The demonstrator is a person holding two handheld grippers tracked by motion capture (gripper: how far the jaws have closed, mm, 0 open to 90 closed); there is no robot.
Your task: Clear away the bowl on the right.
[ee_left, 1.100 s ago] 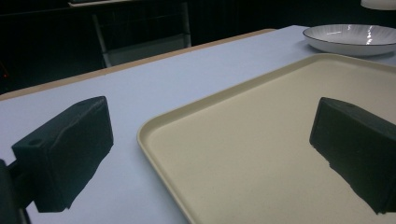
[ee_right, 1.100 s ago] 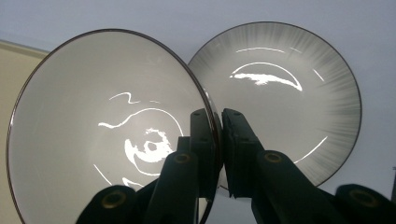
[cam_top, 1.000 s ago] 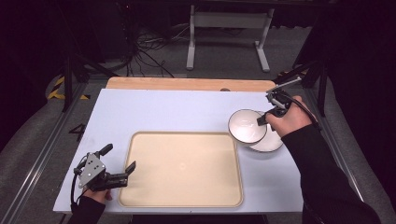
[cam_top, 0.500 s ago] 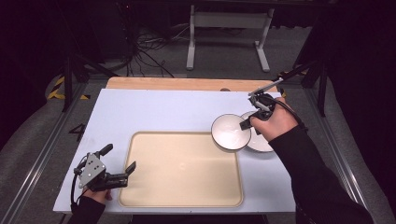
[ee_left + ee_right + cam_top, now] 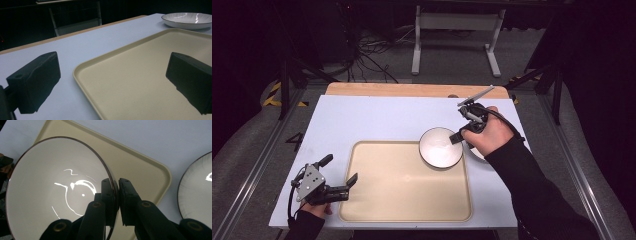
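The right gripper (image 5: 455, 138), clamped on the rim of the white round ceramic bowl (image 5: 439, 146), carries it toward 9 o'clock, off the second white bowl (image 5: 479, 155) and over the cream plastic tray (image 5: 362, 200).

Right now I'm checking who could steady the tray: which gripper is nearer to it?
Left. The left gripper hangs open at the tray's near left edge, one jaw over it. The right gripper grips a bowl above the tray's far right corner.

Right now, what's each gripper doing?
Left gripper: open, holding nothing.
Right gripper: shut on the rim of the white bowl.
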